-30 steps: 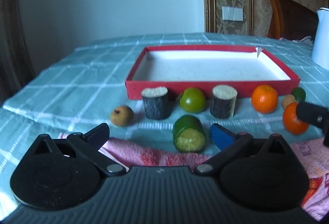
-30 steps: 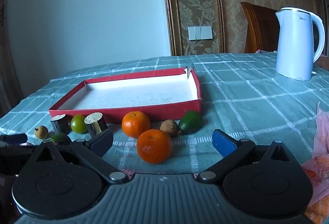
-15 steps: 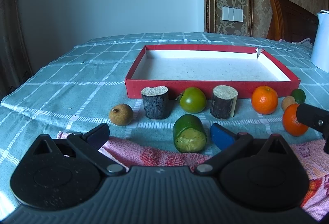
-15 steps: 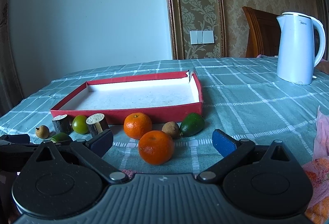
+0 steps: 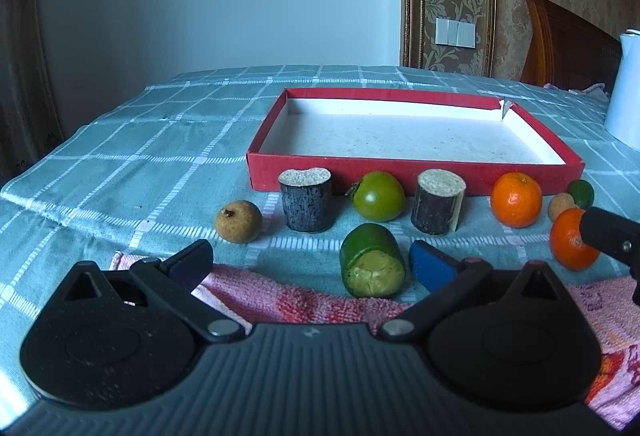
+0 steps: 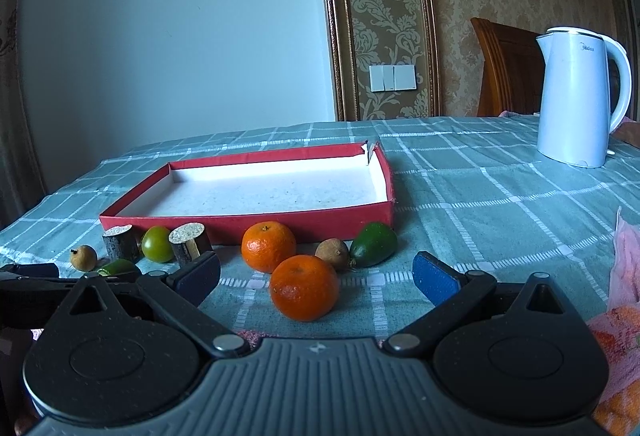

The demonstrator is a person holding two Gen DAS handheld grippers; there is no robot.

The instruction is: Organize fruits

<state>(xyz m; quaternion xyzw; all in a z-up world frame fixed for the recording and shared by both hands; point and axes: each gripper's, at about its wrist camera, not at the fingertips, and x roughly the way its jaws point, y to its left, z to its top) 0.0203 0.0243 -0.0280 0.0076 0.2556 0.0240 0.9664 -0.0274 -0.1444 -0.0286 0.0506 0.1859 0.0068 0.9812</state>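
A red tray with a white inside sits on the checked cloth; it also shows in the right wrist view. In front of it lie a brown fruit, two dark bark-covered pieces, a green tomato, a green cut piece, two oranges, a small brown fruit and a green fruit. My left gripper is open and empty, just before the cut piece. My right gripper is open and empty, with the near orange between its fingers' line.
A white kettle stands at the back right. A pink towel lies under the left gripper and at the right edge. A wooden chair and the wall are behind the table.
Both views have tilted up a little and the fruits sit slightly lower in frame. Nothing on the table has moved; both grippers stay open.
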